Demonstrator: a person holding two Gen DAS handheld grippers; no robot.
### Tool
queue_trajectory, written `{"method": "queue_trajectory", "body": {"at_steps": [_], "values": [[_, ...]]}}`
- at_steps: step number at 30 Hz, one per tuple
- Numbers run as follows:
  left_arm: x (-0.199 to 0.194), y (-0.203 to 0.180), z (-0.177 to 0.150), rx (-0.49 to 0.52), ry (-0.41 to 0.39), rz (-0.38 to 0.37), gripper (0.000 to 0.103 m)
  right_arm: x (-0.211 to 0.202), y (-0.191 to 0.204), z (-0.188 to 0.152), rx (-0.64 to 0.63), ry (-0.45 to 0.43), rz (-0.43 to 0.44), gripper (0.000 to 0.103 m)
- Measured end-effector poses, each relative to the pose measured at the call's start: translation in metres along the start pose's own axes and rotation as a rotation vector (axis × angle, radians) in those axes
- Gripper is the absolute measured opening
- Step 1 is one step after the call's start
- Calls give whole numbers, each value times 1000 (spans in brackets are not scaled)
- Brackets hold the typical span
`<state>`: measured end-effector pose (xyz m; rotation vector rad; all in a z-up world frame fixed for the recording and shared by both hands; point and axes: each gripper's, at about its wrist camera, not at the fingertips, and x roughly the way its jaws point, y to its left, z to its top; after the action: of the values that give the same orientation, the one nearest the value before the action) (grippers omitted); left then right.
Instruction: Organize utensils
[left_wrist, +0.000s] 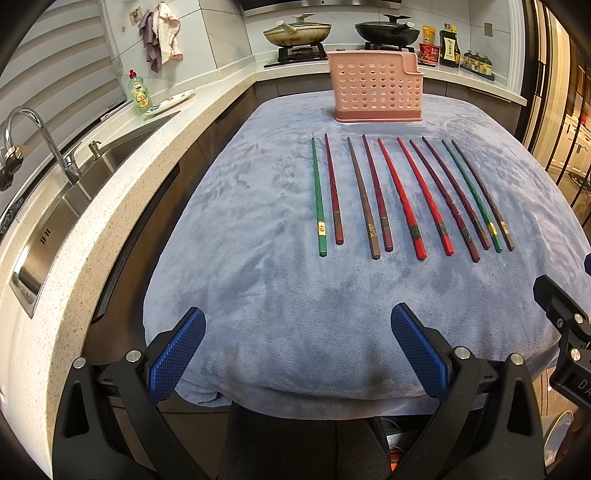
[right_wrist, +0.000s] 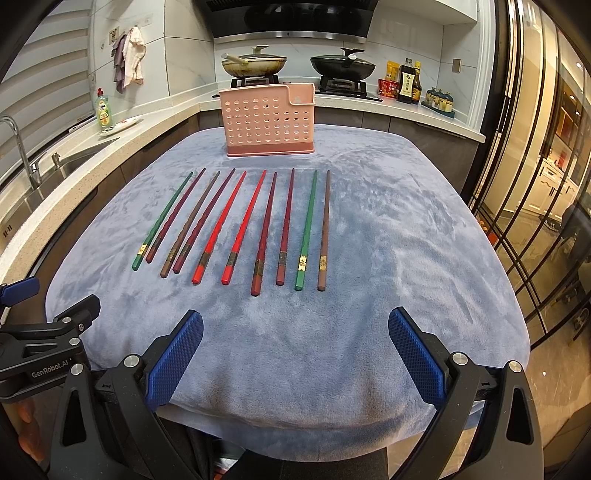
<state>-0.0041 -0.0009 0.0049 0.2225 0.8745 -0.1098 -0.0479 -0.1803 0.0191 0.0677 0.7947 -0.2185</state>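
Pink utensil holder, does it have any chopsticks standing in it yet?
No, the pink utensil holder shows nothing above its rim, and all ten chopsticks lie in a row on the blue cloth.

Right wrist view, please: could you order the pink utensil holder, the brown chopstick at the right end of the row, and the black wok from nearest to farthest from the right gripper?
1. Brown chopstick, on the blue cloth, ahead of the right gripper.
2. Pink utensil holder, at the cloth's far edge.
3. Black wok, on the stove behind.
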Motion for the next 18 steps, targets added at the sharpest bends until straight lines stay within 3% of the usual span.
{"method": "queue_trajectory", "body": {"at_steps": [18], "values": [[-2, 4, 2, -10, 10, -23, 96, 3, -3, 0, 18, 10, 9, 96]]}}
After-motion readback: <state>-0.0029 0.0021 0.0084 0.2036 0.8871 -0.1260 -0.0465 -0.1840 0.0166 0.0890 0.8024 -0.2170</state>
